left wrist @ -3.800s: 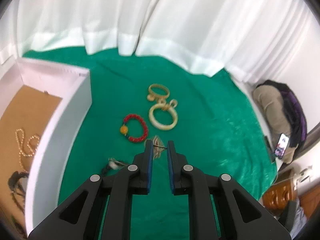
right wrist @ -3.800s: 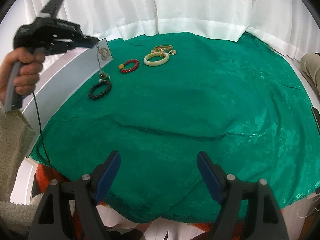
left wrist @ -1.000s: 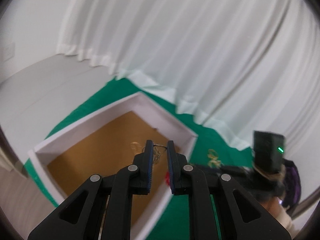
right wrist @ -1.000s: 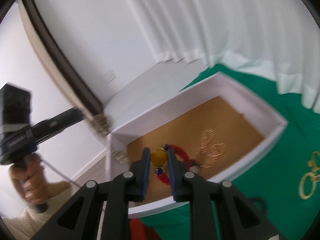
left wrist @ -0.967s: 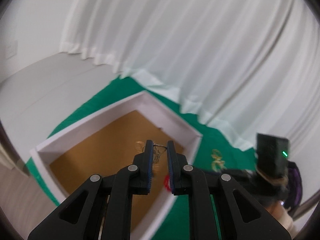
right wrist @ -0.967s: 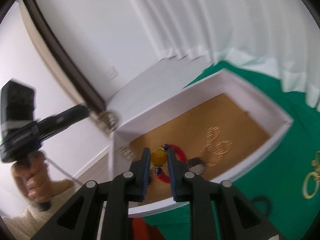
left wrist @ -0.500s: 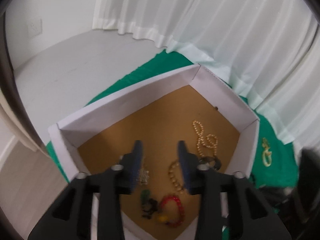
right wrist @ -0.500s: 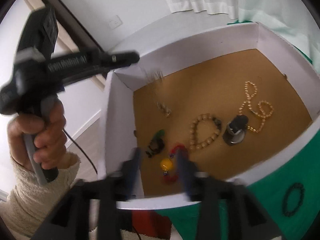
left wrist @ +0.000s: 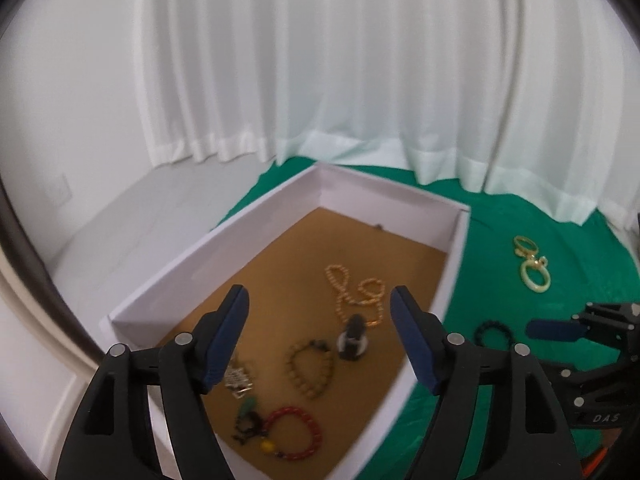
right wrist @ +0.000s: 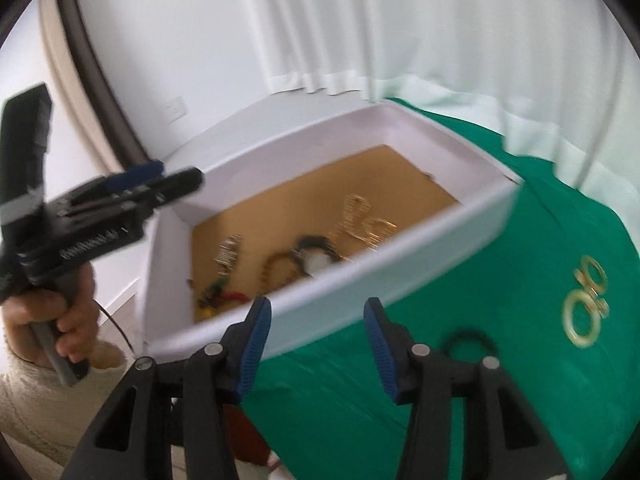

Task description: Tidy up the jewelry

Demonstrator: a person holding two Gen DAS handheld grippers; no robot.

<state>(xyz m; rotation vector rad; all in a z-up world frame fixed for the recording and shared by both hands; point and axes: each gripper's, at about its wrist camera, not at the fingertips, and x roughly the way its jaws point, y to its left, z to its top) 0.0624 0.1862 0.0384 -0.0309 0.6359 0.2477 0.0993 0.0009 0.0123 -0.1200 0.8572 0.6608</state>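
While the jewelry is lying mostly inside the white box point(left wrist: 256, 220), I am hovering my left gripper point(left wrist: 320, 336) over its brown floor with the jaws spreading apart and nothing between them. Beneath me in the box, the red bead bracelet point(left wrist: 296, 432) is sitting at the near end, a small dark and green piece point(left wrist: 246, 420) just beside it, a silver chain piece point(left wrist: 238, 378) next to my left finger, a brown bead bracelet point(left wrist: 310, 368) in the middle, a dark watch-like piece point(left wrist: 352, 342) just beyond that, and a gold bead necklace point(left wrist: 354, 290) looping farther back. Out on the green cloth point(left wrist: 500, 280), a black bead bracelet point(left wrist: 494, 332) is resting just beside the box's wall, and two pale gold bangles point(left wrist: 532, 264) are lying well apart from it.

My right gripper point(right wrist: 316, 352) is standing released too, empty, its fingers framing the near wall of the box and the cloth in front. From that side my left hand point(right wrist: 60, 312) is showing, wrapped around the handle, in a cream knitted sleeve point(right wrist: 48, 400). White curtains point(left wrist: 360, 80) are hanging behind the table.
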